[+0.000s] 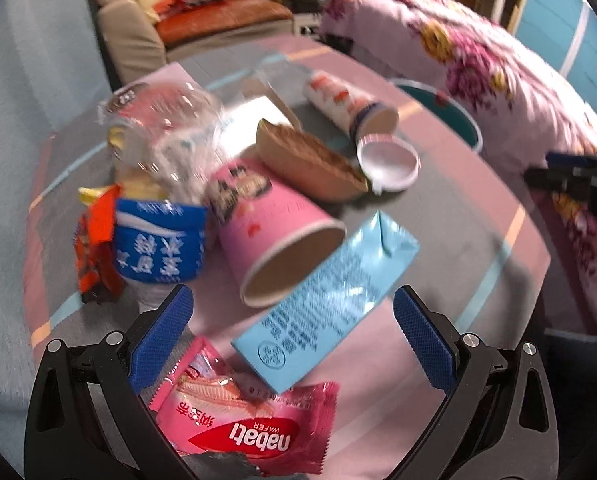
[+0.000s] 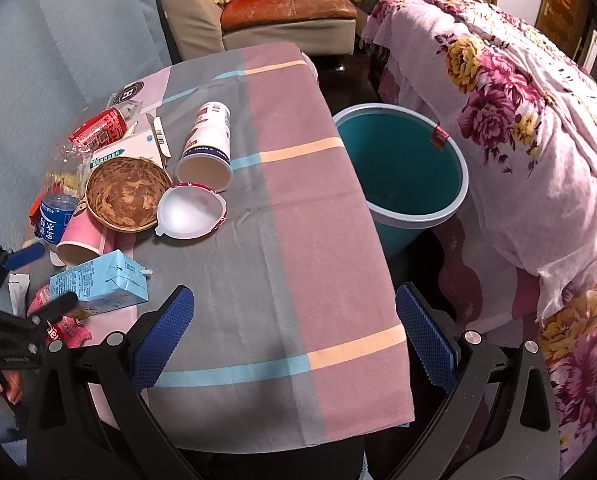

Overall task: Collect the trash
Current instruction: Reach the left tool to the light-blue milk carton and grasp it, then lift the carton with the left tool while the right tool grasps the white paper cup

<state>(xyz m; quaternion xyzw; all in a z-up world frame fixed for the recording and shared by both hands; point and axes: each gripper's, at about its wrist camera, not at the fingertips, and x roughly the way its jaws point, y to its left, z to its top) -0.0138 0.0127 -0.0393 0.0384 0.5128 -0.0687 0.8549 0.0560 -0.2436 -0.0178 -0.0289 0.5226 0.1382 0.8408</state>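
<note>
Our left tongs (image 1: 292, 340) released above carton (image 1: 326, 304); carton long axis runs 7 to 1 o'clock. Our right tongs (image 2: 294, 332) released, bin (image 2: 402, 176) at 1.

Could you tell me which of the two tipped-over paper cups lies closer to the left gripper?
The pink cup, its open mouth facing the left gripper; the white printed cup lies farther back.

A light-blue carton (image 1: 326, 304) lies on its side at the near edge of the heap, overlapping a pink wafer wrapper (image 1: 246, 420). Behind it a pink cup (image 1: 274, 236) lies tipped, mouth open. A brown bowl (image 2: 126, 194) leans on it, touching a white lid (image 2: 190, 214) and beside a tipped white cup (image 2: 208, 148). A teal bin (image 2: 402, 172) stands off the desk (image 2: 298, 240).
</note>
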